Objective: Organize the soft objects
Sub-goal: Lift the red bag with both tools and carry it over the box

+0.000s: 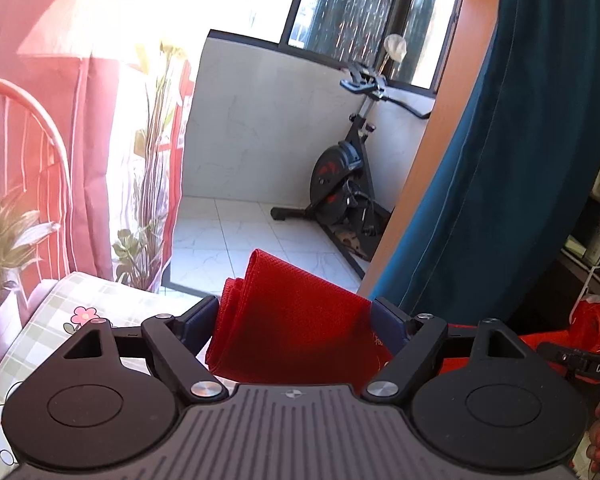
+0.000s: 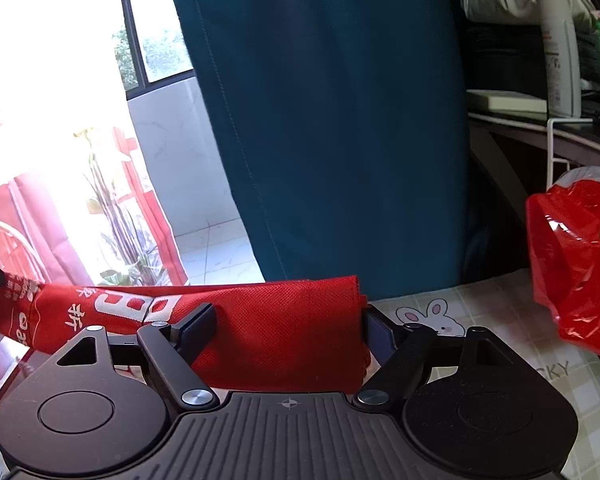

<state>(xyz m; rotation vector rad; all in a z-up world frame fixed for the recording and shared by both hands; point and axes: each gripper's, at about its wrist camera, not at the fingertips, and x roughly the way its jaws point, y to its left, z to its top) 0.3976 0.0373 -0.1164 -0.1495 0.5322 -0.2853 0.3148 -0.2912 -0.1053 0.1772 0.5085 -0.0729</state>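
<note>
A red woven fabric bag (image 1: 288,320) with white printed lettering (image 2: 112,304) is stretched between both grippers, lifted above the bed. In the left wrist view its folded end fills the gap of my left gripper (image 1: 292,316), and both pads press on its sides. In the right wrist view the other folded end (image 2: 292,328) sits between the pads of my right gripper (image 2: 288,320), which is shut on it. From there the bag runs off to the left edge of that view.
Below lies a bed with a checked cartoon sheet (image 2: 484,312). A red plastic bag (image 2: 572,264) rests on it at the right. A teal curtain (image 2: 332,120) hangs ahead, with a cluttered desk (image 2: 540,136) beside it. An exercise bike (image 1: 344,176) and plants (image 1: 148,208) stand on the balcony.
</note>
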